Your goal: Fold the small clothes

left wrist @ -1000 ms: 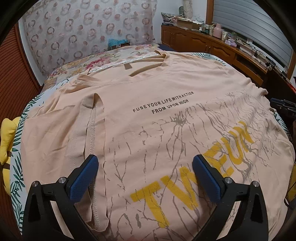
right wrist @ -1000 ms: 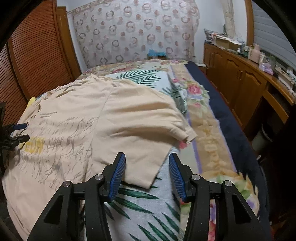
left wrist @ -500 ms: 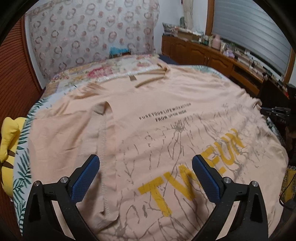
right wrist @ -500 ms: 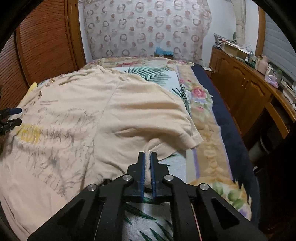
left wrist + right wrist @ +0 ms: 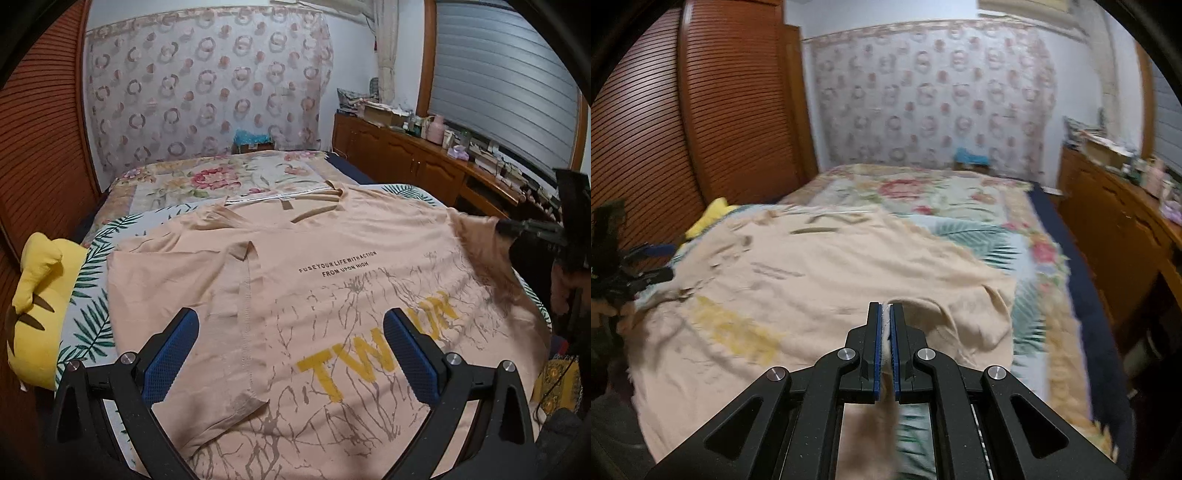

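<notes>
- A second ago the right claw [image 5: 885,314] stood apart at the edge of the T-shirt [image 5: 332,280]; now it is clamped on that sleeve edge and has lifted it off the bed [image 5: 221,181]; the right-side fold looks to be starting
- The left sleeve [image 5: 192,295] already lies turned in over the shirt, which is spread print up on the bed
- The left claw [image 5: 291,347] hangs wide apart above the shirt, holding nothing

T-shirt [image 5: 332,295]: flat on the bed [image 5: 221,181], before my left claw. Plush toy [image 5: 40,306]: at nine o'clock, beside it. Cabinet [image 5: 406,162]: at two o'clock. Curtain [image 5: 207,96]: at twelve, behind the bed.
</notes>
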`<state>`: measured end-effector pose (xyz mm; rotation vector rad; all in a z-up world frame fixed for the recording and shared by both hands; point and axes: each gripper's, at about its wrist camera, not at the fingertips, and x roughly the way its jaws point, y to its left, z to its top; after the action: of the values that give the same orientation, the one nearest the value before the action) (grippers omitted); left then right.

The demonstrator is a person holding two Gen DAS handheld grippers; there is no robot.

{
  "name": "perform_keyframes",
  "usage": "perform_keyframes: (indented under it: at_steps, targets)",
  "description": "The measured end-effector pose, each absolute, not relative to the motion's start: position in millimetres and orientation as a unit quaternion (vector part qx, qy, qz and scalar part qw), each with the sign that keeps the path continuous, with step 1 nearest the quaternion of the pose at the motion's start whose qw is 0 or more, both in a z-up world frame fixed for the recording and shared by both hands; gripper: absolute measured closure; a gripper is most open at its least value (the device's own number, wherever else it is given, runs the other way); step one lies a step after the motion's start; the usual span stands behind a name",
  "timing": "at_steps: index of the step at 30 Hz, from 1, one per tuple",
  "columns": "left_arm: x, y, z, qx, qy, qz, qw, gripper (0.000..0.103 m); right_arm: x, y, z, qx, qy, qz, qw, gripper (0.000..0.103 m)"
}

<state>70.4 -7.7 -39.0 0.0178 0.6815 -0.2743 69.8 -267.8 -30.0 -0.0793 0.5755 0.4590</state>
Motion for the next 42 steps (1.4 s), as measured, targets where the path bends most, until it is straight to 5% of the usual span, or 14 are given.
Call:
perform_keyframes:
  at_steps: [10,27,34,42]
  targets:
    - [63.0,0.1,-43.6,0.008,0.333,-0.114,0.936,0.002,74.1,-241.2,-74.8,-0.04,0.346,0.272,0.897,0.099]
    - [64.4,18.4,-48.9,-0.016,0.332,-0.089,0.939,0.002,55.3,-269.0,-42.3,-0.047,0.309,0.21,0.926,0.095]
    - [63.4,27.3,-50.7,-0.024,0.335,-0.081,0.938,0.002,69.7,-282.7,-41.0,-0.045,0.308,0.178,0.933,0.066]
    - [63.4,27.9,-50.9,-0.024,0.336,-0.082,0.938,0.002,106.5,-293.4,-69.1,-0.033,0.358,0.177,0.916,0.066]
